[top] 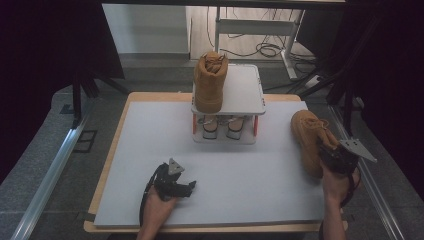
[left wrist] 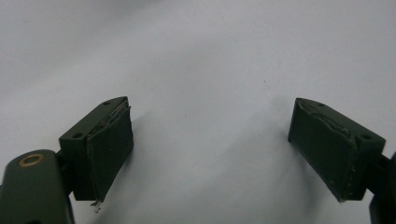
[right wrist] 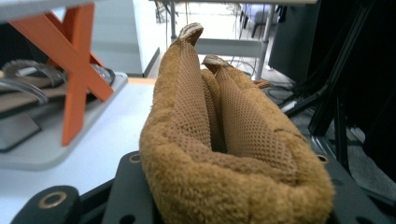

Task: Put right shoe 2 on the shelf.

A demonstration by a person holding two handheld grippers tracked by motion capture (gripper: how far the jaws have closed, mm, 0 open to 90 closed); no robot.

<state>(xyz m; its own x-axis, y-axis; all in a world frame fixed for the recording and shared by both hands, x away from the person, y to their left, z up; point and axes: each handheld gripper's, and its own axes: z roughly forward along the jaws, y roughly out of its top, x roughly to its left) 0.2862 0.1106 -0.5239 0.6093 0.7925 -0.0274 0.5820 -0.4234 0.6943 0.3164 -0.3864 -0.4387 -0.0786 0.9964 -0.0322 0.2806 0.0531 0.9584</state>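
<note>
**Right gripper clamps a tan boot**

At the desk's near edge, the left gripper (top: 187,186) rests low, jaws apart on nothing. By the right edge, the right gripper (top: 327,150) squeezes the tan boot's (top: 311,140) collar. No writing is readable.

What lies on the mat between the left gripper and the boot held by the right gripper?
Nothing: in the high view the grey mat is bare between the left gripper and the boot squeezed in the right gripper.
</note>
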